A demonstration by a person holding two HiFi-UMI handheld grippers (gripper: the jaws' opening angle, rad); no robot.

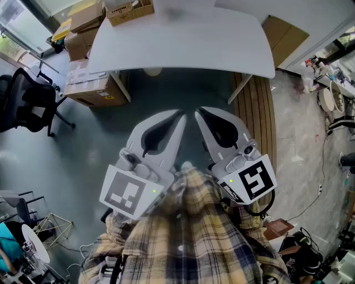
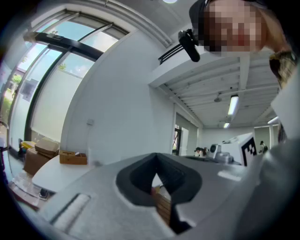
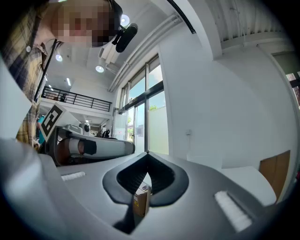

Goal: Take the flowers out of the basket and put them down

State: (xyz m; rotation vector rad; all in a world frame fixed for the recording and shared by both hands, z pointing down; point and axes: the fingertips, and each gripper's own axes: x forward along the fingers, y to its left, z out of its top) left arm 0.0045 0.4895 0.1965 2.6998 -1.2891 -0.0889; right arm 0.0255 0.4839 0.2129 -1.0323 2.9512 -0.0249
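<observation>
White table [image 1: 183,44]: brown basket [image 1: 130,12] at far edge, flowers too small to make out. L gripper [image 1: 178,119], R gripper [image 1: 201,115]: jaws pressed together, empty, well apart from basket. Risk: reaching w/ jaws unopened could shove basket off.

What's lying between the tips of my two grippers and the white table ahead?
Nothing lies there. The head view shows only bare grey-blue floor between the left gripper, the right gripper and the white table.
</observation>
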